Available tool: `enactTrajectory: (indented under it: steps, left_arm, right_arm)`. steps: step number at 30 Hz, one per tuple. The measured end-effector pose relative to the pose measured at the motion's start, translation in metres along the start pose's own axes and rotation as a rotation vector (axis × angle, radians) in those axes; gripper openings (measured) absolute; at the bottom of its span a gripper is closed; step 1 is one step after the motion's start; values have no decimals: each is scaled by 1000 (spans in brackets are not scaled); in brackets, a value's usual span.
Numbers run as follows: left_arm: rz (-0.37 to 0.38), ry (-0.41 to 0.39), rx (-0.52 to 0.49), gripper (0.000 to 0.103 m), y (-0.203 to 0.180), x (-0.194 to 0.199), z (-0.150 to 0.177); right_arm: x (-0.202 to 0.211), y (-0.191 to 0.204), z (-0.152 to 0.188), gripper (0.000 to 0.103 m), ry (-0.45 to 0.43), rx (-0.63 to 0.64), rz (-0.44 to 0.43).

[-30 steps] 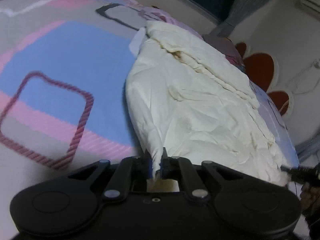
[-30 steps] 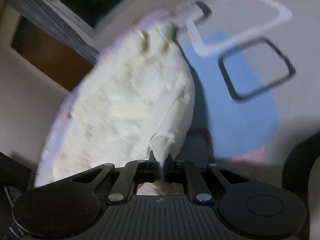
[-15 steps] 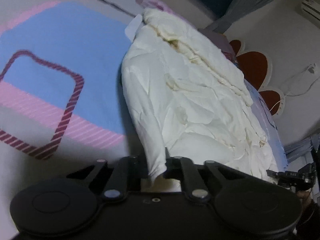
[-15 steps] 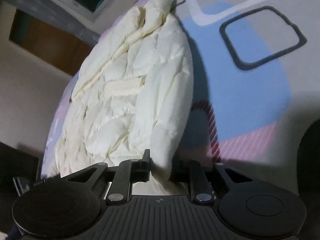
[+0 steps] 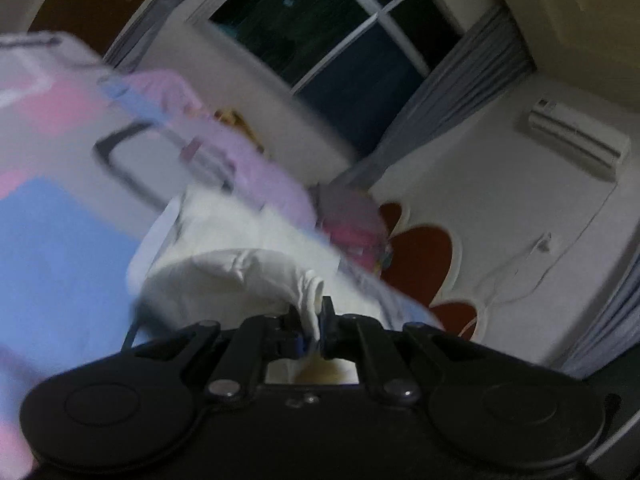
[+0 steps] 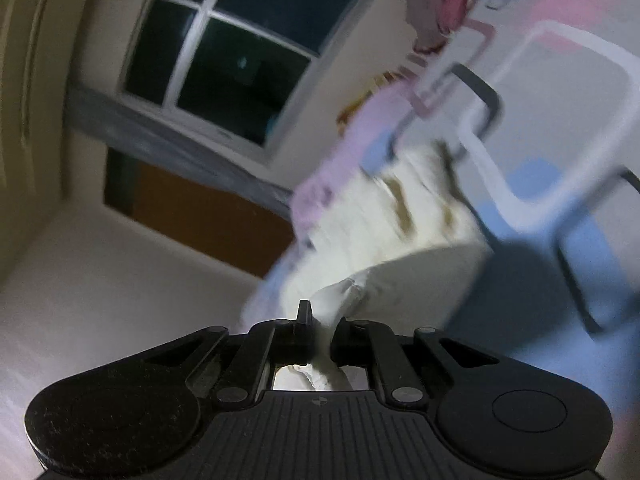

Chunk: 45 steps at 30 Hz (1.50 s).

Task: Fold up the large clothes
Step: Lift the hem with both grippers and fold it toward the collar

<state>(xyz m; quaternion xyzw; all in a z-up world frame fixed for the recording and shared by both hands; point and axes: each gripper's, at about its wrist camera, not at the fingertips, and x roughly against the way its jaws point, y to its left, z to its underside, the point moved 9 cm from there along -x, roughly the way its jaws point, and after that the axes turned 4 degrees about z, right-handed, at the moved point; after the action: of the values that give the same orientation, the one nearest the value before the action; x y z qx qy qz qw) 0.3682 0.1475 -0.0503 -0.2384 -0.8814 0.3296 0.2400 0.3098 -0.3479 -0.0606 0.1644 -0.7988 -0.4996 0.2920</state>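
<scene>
Pinched tight in the left gripper (image 5: 314, 322): a fold of the cream jacket (image 5: 224, 276), jaws nearly closed on the cloth. Same at the right gripper (image 6: 322, 326), jaws squeezed on another bit of cloth. Lifted near both grippers and curled into a soft roll, with the far part lying on the bedspread (image 5: 52, 240) of blue, pink and grey squares. Blurry pink bedding (image 5: 256, 176) past that. Farther off, a dark window (image 5: 340, 36) and grey curtains (image 5: 460, 92).
</scene>
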Motion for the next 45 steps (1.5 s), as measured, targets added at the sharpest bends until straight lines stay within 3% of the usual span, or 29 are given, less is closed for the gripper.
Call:
enactTrajectory:
  steps: [5,12,16,21,24,25,26,27,28,29,30,31,32,34,38,39,40,41,42,43,44,45]
  left_arm:
    - [6,-5,10,6,5,-65,-58]
    - [-23,54,37,6,53,-170,-118]
    - [-50,105,58,6,90,-224,-132]
    - [-56,143,124,8,134,-275,-139]
    - [-67,136,173,30,158,-291,-146]
    - [-77,121,192,49,165,-292,-150]
    - [-95,83,201,60,171,-288,-157]
    - [-122,24,201,80,176,-279,-168]
    - [-139,-36,201,90,179,-267,-178]
    - [-133,-70,203,91,179,-257,-186]
    - [-118,-75,199,91,178,-248,-191]
    - [-108,-46,172,91,174,-245,-191]
    - [-110,-3,120,91,168,-244,-189]
    - [-127,105,1,91,157,-253,-178]
    - [-131,324,-95,90,149,-293,-141]
    - [-169,351,-124,90,150,-302,-135]
    - [-187,361,-133,89,154,-306,-131]
    - [-190,370,-126,87,157,-312,-128]
    - [-191,384,-116,74,159,-316,-124]
    - [-192,402,-100,44,162,-321,-119]
    - [-170,418,-80,27,164,-325,-117]
    - [-147,421,-76,10,163,-325,-115]
  right_arm:
    - [-67,14,-73,7,-22,-71,10]
    - [-181,-15,-159,7,-19,-180,93]
    - [-239,-58,-184,7,-9,-248,156]
    - [-282,-107,-194,7,2,-310,227]
    - [-295,-130,-199,8,-11,-340,233]
    - [-295,-136,-202,8,-19,-357,236]
    - [-293,-138,-204,9,-27,-374,229]
    - [-289,-138,-206,20,-35,-377,217]
    - [-280,-138,-211,35,-63,-361,215]
    - [-269,-135,-217,81,-109,-338,226]
    - [-251,-131,-225,98,-187,-301,229]
    - [-240,-125,-228,102,-205,-267,191]
    - [-236,-120,-228,102,-187,-218,190]
    - [-236,-105,-224,102,-136,17,302]
    - [-277,-90,-197,98,56,364,452]
    - [-290,-91,-190,97,89,420,490]
    - [-300,-94,-185,90,122,449,502]
    - [-311,-97,-179,65,160,467,509]
    - [-321,-100,-174,42,196,481,529]
    - [-327,-102,-170,33,222,497,535]
    - [-331,-103,-166,17,230,515,522]
    - [-332,-102,-164,13,217,542,514]
